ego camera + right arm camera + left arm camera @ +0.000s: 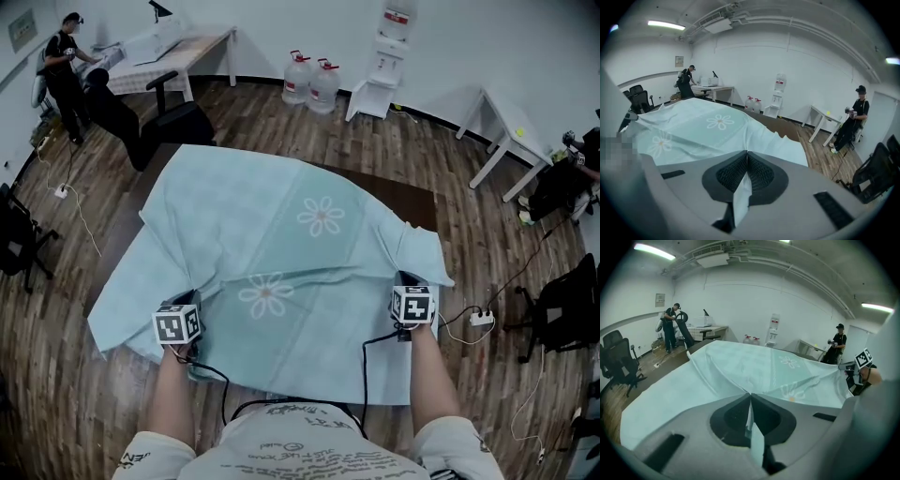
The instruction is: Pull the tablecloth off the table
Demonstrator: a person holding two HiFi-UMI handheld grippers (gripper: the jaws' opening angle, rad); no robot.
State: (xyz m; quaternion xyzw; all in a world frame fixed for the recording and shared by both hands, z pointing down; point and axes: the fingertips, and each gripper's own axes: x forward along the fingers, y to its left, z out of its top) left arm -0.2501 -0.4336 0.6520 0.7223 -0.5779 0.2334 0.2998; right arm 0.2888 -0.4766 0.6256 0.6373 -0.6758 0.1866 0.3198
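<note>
A pale blue tablecloth with white daisies lies rumpled over the brown table, whose far right corner is bare. My left gripper is shut on the cloth's near left part, and a strip of cloth shows pinched between its jaws. My right gripper is shut on the near right part, with a fold of cloth caught between its jaws. The tablecloth rises in a ridge toward the left gripper. From the right gripper the tablecloth spreads away to the left.
Black office chairs stand beyond the table's far left. Two water jugs and a dispenser line the far wall. A white table is at the right, a power strip lies on the floor. A person stands far left.
</note>
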